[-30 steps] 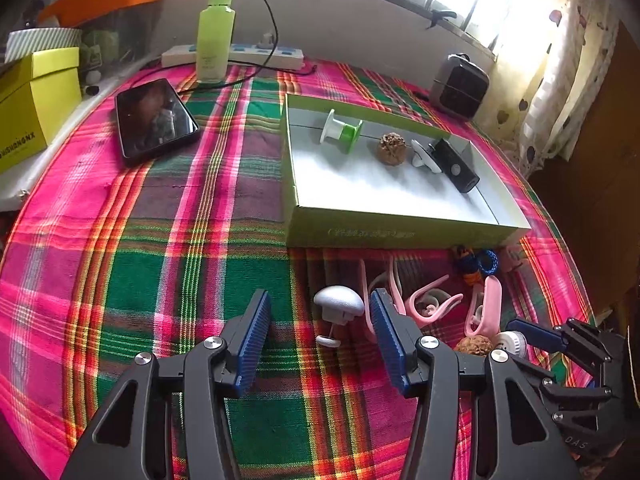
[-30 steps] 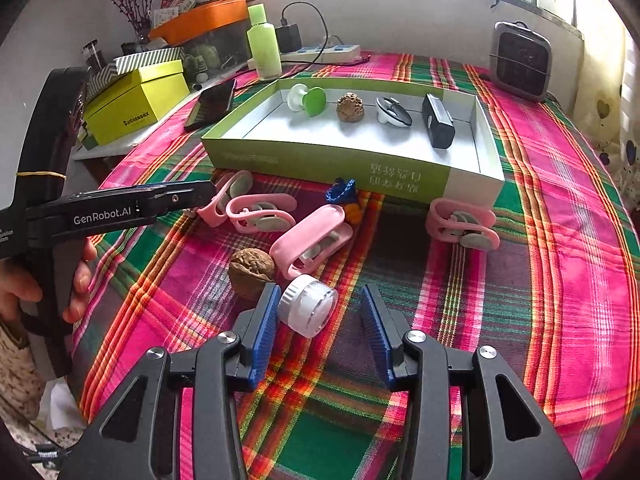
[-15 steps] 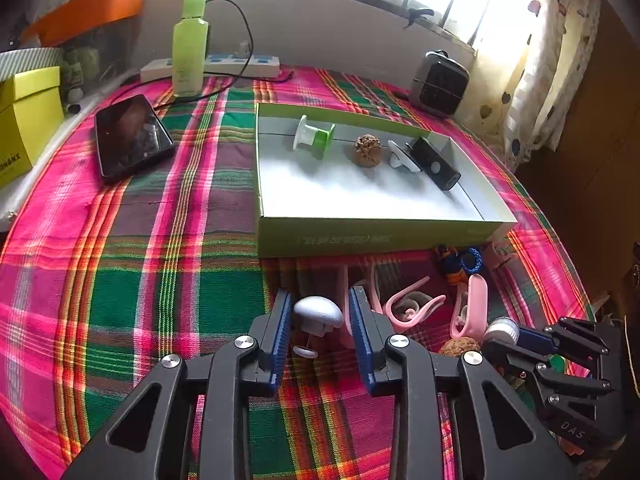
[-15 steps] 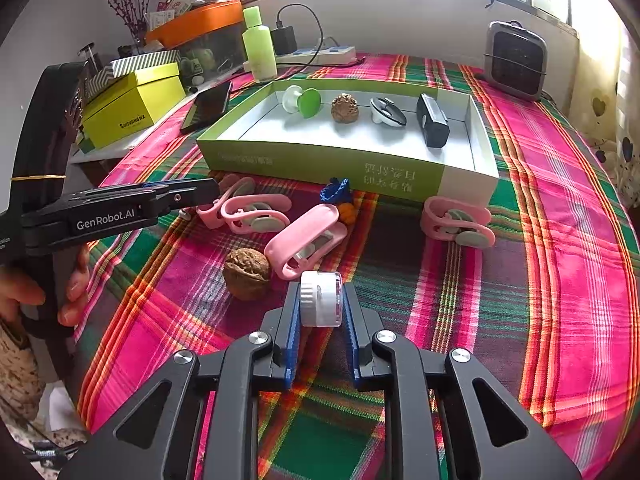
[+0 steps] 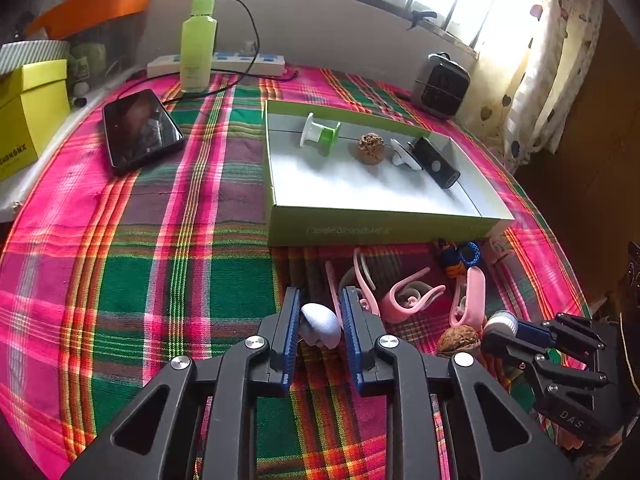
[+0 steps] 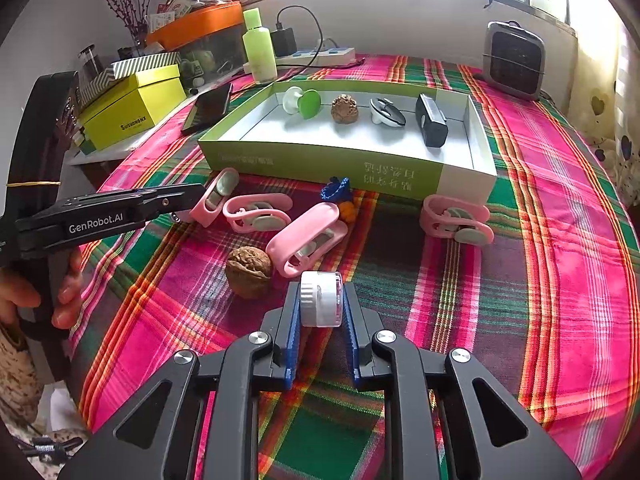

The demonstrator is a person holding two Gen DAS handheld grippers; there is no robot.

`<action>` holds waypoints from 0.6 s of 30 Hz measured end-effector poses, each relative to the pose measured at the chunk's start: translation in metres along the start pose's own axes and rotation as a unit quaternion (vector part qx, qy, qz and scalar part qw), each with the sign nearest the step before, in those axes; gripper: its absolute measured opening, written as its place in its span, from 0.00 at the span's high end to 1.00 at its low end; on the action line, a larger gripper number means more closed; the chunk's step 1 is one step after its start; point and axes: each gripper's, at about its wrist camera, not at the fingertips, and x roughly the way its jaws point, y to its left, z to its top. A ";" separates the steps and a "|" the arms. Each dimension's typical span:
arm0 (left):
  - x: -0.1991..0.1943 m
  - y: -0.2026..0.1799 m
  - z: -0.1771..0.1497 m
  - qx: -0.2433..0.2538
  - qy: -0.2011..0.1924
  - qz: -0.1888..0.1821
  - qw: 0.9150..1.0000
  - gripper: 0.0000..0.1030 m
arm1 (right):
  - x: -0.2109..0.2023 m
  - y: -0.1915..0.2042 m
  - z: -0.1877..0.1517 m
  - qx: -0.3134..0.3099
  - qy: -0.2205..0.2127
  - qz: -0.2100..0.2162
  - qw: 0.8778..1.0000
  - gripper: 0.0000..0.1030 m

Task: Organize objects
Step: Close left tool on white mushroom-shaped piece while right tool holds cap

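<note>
Beside walnut [image 6: 249, 271]: right gripper [image 6: 320, 312] clamps white cap [image 6: 321, 299]; left gripper [image 5: 319, 322] clamps white knob [image 5: 320, 324].

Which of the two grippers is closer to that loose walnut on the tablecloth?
The right. The right gripper, shut on a small white jar, sits just beside the walnut. The left gripper, clamping a white mushroom-shaped piece, is farther off, past the pink clips.

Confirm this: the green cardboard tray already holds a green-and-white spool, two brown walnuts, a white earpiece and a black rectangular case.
Wrong on one count: the green cardboard tray holds one brown walnut, not two. The second walnut lies on the plaid tablecloth, as the right wrist view shows. The rest stands.
</note>
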 end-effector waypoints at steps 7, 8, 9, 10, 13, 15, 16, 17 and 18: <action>-0.004 0.004 -0.006 0.000 0.009 0.002 1.000 0.76 | -0.001 0.001 0.000 0.001 -0.002 0.002 1.000 0.81; -0.005 0.005 -0.007 0.000 0.010 0.003 1.000 0.73 | -0.001 0.001 -0.001 0.002 -0.002 0.003 1.000 0.81; -0.004 0.006 -0.007 -0.001 0.010 0.002 1.000 0.71 | -0.001 0.001 -0.001 0.002 -0.002 0.003 1.000 0.81; -0.004 0.007 -0.008 -0.003 0.012 0.003 1.000 0.69 | -0.001 0.001 -0.001 0.002 -0.002 0.002 1.000 0.81; -0.005 0.008 -0.009 0.002 0.016 0.000 1.000 0.65 | -0.001 0.001 -0.001 0.002 -0.002 0.002 1.000 0.81; -0.005 0.006 -0.010 0.004 0.015 0.002 1.000 0.64 | -0.002 0.001 -0.001 0.003 -0.002 0.002 1.000 0.81; -0.005 0.006 -0.010 0.004 0.015 0.000 1.000 0.64 | -0.002 0.002 -0.001 0.003 -0.003 0.002 1.000 0.81; -0.005 0.006 -0.010 0.003 0.014 -0.001 1.000 0.64 | -0.002 0.002 -0.001 0.004 -0.003 0.002 1.000 0.81; -0.004 0.006 -0.010 0.003 0.011 0.000 1.000 0.64 | -0.002 0.002 -0.001 0.004 -0.002 0.002 1.000 0.81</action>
